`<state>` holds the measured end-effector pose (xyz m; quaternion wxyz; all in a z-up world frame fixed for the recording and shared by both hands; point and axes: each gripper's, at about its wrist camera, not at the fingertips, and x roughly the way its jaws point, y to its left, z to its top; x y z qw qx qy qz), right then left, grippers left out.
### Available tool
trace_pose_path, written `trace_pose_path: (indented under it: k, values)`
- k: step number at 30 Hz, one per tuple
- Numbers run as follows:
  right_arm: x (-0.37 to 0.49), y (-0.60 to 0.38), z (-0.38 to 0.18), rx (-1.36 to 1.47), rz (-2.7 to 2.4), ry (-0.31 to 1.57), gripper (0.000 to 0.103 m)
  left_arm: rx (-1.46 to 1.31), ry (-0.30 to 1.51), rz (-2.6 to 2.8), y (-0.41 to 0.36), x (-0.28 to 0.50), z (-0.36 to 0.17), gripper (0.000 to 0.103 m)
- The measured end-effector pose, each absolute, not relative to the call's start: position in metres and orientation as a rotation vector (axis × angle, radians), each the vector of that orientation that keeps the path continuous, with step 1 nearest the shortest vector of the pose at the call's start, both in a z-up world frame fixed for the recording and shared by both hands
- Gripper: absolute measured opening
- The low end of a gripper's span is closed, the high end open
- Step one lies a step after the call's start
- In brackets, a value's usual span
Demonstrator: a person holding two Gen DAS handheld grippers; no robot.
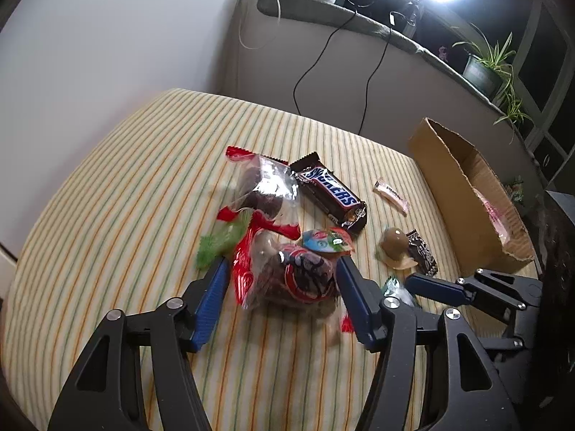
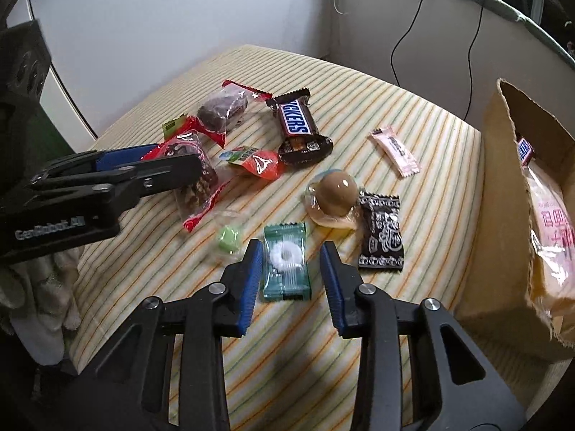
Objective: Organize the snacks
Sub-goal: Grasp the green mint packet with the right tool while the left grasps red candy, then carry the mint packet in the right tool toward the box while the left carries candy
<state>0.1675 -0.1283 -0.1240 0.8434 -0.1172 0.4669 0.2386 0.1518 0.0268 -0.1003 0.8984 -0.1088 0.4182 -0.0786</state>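
Snacks, assorted, lying loose on a striped cloth (image 2: 413, 118) over a padded surface.

- Snickers bar (image 2: 298, 127): near the middle, flat, beside a clear red-edged cake packet (image 2: 224, 109).
- Second red-edged packet (image 1: 291, 276) of dark cake: between the fingers of the left gripper (image 1: 282, 269). Fingers stand about half open, one on each side of the packet; the picture is blurred there, so whether the pads press on it cannot be told.
- Small round-lidded cup (image 1: 325, 240): just beyond that packet.
- Green ring-mint packet (image 2: 286, 262): flat on the cloth, between the fingers of the right gripper (image 2: 289, 251). Fingers part-open, a gap on each side, not gripping.
- Small green cube sweet (image 2: 229, 239) in clear wrap: just left of the mint.
- Brown domed jelly (image 2: 337, 194) and black patterned sachet (image 2: 382, 233): touching, right of the mint.
- Pink sachet (image 2: 395, 151): apart, toward the box.
- Cardboard box (image 2: 503, 215): at the right edge, open, holding a large pale bag (image 2: 550, 237) and another Snickers.
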Motion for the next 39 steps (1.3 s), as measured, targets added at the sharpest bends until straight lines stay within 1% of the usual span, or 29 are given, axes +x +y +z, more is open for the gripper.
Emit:
trace_pose_path:
  k: [2,4,5,7,10,18,19,21,30,39]
  values:
    - [0.167,-0.127,-0.124,-0.262,0.505,0.982,0.035,-0.216,0.865,-0.158,0.023,0.156,-0.102,0.063]
    - [0.167,-0.127,-0.125,-0.279,0.498,0.977,0.028,-0.218,0.867,-0.164,0.022,0.159,-0.104,0.061]
    - [0.167,-0.128,-0.124,-0.278,0.498,0.977,0.024,-0.221,0.867,-0.167,0.022,0.159,-0.105,0.056]
    - [0.167,-0.130,-0.124,-0.266,0.506,0.984,0.023,-0.237,0.869,-0.184,0.023,0.160,-0.106,0.049]
    - [0.166,-0.132,-0.124,-0.264,0.507,0.982,0.023,-0.233,0.858,-0.183,0.022,0.156,-0.105,0.046]
    - [0.165,-0.137,-0.120,-0.227,0.509,0.975,0.022,-0.245,0.844,-0.190,0.025,0.143,-0.102,0.044]
    - [0.164,-0.138,-0.118,-0.218,0.508,0.971,0.022,-0.250,0.840,-0.188,0.026,0.142,-0.100,0.042]
    - [0.162,-0.141,-0.114,-0.203,0.511,0.965,0.021,-0.257,0.833,-0.190,0.027,0.139,-0.097,0.041]
    - [0.150,-0.152,-0.091,-0.161,0.527,0.918,0.021,-0.276,0.774,-0.198,0.032,0.124,-0.073,0.040]
    - [0.140,-0.178,-0.063,-0.091,0.522,0.857,0.021,-0.251,0.723,-0.256,0.006,0.124,-0.048,0.039]
